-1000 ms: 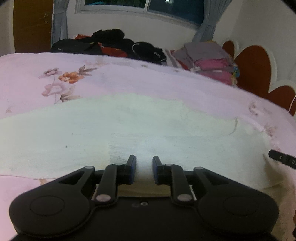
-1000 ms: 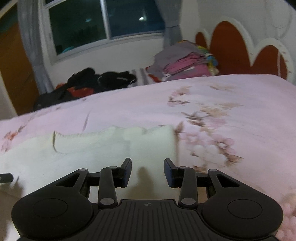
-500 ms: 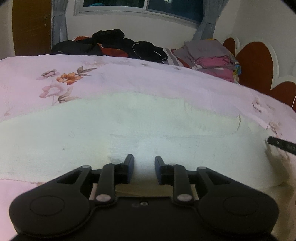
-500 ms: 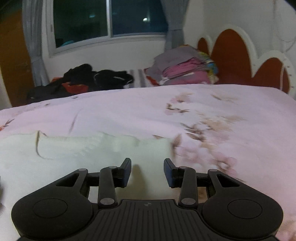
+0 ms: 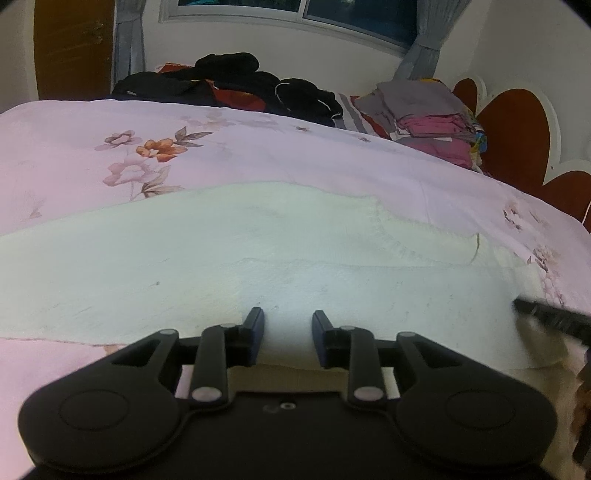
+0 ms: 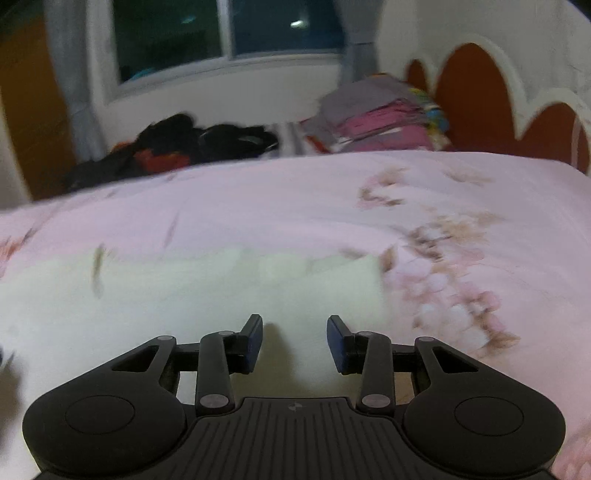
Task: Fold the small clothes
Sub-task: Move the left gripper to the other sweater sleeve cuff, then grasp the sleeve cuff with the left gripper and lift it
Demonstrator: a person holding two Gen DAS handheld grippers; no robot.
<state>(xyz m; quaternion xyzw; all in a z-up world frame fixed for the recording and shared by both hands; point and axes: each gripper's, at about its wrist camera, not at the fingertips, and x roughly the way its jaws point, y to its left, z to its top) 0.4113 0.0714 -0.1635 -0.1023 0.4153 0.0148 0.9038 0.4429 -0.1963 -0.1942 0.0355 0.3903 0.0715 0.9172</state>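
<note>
A pale cream garment (image 5: 229, 258) lies flat across the pink floral bedspread (image 5: 258, 147), with a folded layer and a ribbed edge toward the right. My left gripper (image 5: 288, 321) is open and empty over the garment's near edge. In the right wrist view, the same garment (image 6: 184, 291) is blurred by motion, and its right end stops just beyond the fingers. My right gripper (image 6: 294, 328) is open and empty over that end. A right fingertip (image 5: 535, 312) shows at the left wrist view's right edge.
A pile of dark clothes (image 5: 229, 83) lies at the far side of the bed. A stack of folded grey and pink clothes (image 5: 428, 118) sits by the red scalloped headboard (image 5: 517, 140). A window (image 6: 221, 33) and curtains are behind.
Both grippers have risen slightly and tilted up, so more of the wall and window shows. The left jaws have opened a little wider. The right view is now motion-blurred. The garment has not moved.
</note>
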